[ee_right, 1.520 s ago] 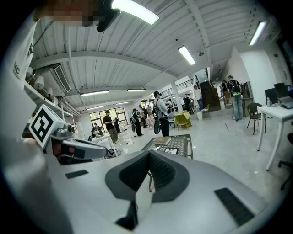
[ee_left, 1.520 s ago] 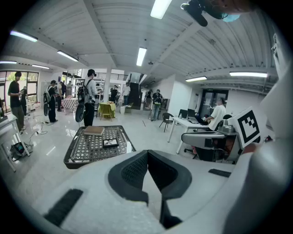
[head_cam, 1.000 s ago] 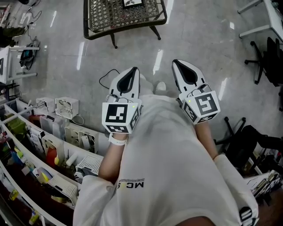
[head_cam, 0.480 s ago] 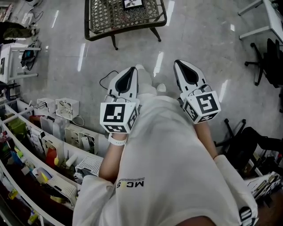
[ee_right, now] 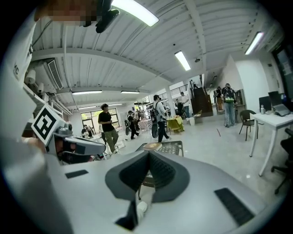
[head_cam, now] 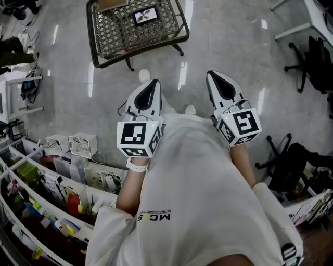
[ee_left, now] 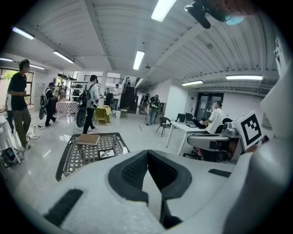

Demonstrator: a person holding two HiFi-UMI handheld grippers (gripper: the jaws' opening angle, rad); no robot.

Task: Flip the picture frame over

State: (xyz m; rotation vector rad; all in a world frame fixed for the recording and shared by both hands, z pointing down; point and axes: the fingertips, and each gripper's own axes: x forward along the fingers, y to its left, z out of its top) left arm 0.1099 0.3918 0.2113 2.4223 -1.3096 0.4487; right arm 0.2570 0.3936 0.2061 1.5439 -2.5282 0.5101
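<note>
The picture frame (head_cam: 145, 15) lies flat, picture up, on a black lattice metal table (head_cam: 106, 49) at the top of the head view, beside a brown box (head_cam: 112, 4). The left gripper view shows the frame (ee_left: 106, 154) and the box (ee_left: 88, 139) on that table (ee_left: 68, 160), ahead and to the left. My left gripper (head_cam: 154, 82) and right gripper (head_cam: 210, 74) are held side by side at waist height, well short of the table. Both are shut with nothing between their jaws. From the right gripper (ee_right: 149, 153) I see the table's edge (ee_right: 176, 146) and the box (ee_right: 152, 146); the frame is hidden.
Cluttered shelves (head_cam: 52, 176) run along the left. Office chairs (head_cam: 312, 62) and a white desk (ee_left: 192, 130) stand to the right. Several people (ee_left: 18, 105) stand and walk farther back in the room. Glossy grey floor (head_cam: 234, 47) lies between me and the table.
In the head view the table and frame have slid down and left, further into view, as I walk toward them. Both grippers stay shut and side by side.
</note>
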